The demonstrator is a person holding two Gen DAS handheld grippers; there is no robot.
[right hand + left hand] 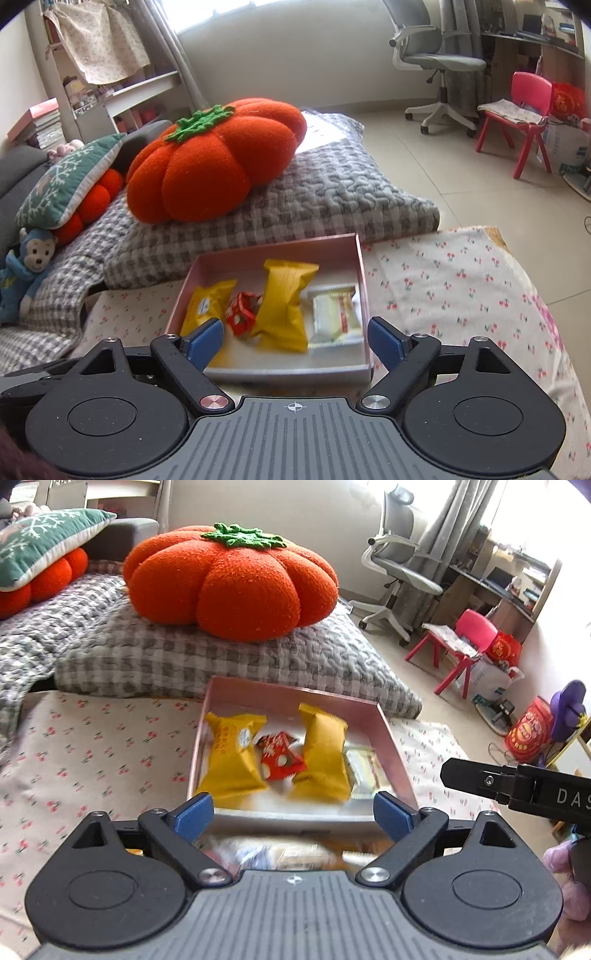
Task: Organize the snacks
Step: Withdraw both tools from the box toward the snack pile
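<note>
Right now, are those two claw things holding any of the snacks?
No. The left gripper and the right gripper both stand open and empty; the snacks lie loose in the pink box.

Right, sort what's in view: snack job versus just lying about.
Job: pink box; two yellow packets; red sweet; white packet.
Lying about: pumpkin cushion; monkey toy; office chair; pink chair.

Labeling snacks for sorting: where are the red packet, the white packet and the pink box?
red packet (241, 314), right wrist view, its spotted front.
white packet (335, 314), right wrist view, wrapper middle.
pink box (295, 367), right wrist view, near wall.
</note>
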